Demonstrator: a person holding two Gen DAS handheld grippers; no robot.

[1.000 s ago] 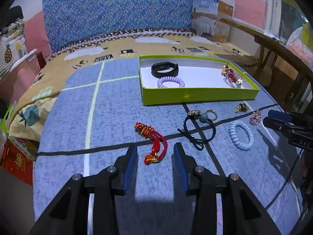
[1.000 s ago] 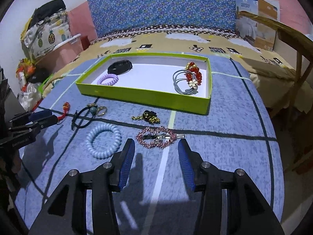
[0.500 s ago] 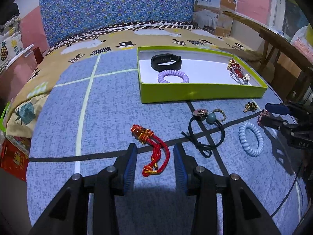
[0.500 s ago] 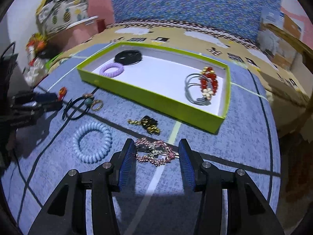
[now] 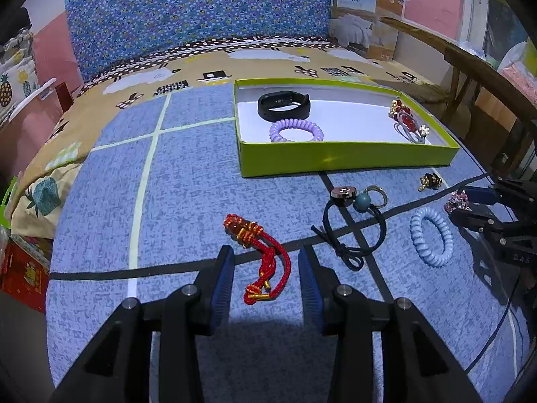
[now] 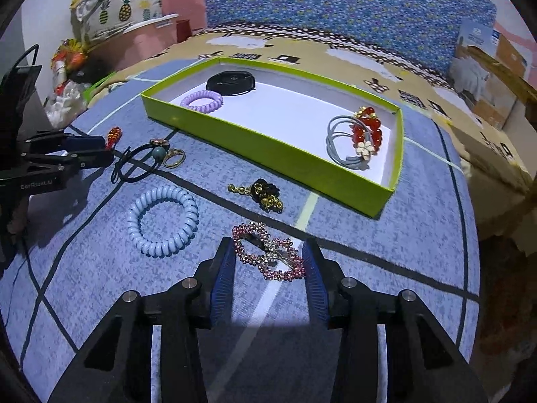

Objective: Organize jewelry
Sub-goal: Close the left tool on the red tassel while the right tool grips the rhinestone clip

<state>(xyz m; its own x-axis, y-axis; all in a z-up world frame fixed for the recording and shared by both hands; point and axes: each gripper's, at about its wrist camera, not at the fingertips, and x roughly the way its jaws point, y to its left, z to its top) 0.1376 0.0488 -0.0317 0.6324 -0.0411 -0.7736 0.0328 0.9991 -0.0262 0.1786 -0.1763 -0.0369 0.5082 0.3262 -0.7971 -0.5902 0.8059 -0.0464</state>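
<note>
A: Right gripper (image 6: pixel 268 268) is down over the pink rhinestone hair clip (image 6: pixel 268 255), which lies flat on the blue cloth (image 6: pixel 386 235) of the worktop. Its fingers (image 6: pixel 223 275) have just been closing in. The clip sits between them, the right pad close against its end and the left one just clear, so no grip that I can see.

B: And the left gripper (image 5: pixel 265 278)?

A: Straddling the red braided cord bracelet (image 5: pixel 265 262), fingers fairly wide with a clear gap on both sides. The bracelet lies loose on the cloth.

B: What's waiting around them?

A: Just beside the hair clip lies a pale blue spiral hair tie (image 6: pixel 162 220), and beyond it a small black-and-gold trinket (image 6: pixel 263 193). Further left are a black elastic hair tie with a teal bead (image 6: pixel 144 161) and a gold ring (image 6: pixel 174 158) touching it.

B: The tray?

A: The lime-green tray (image 6: pixel 268 147) stands behind them with a white floor. Inside are a black wristband (image 6: pixel 231 82) and a lilac spiral hair tie (image 6: pixel 201 100) at one end, and a grey hair tie with red beads (image 6: pixel 359 137) at the other. A bed with a patterned sheet (image 5: pixel 268 63) lies behind.
</note>
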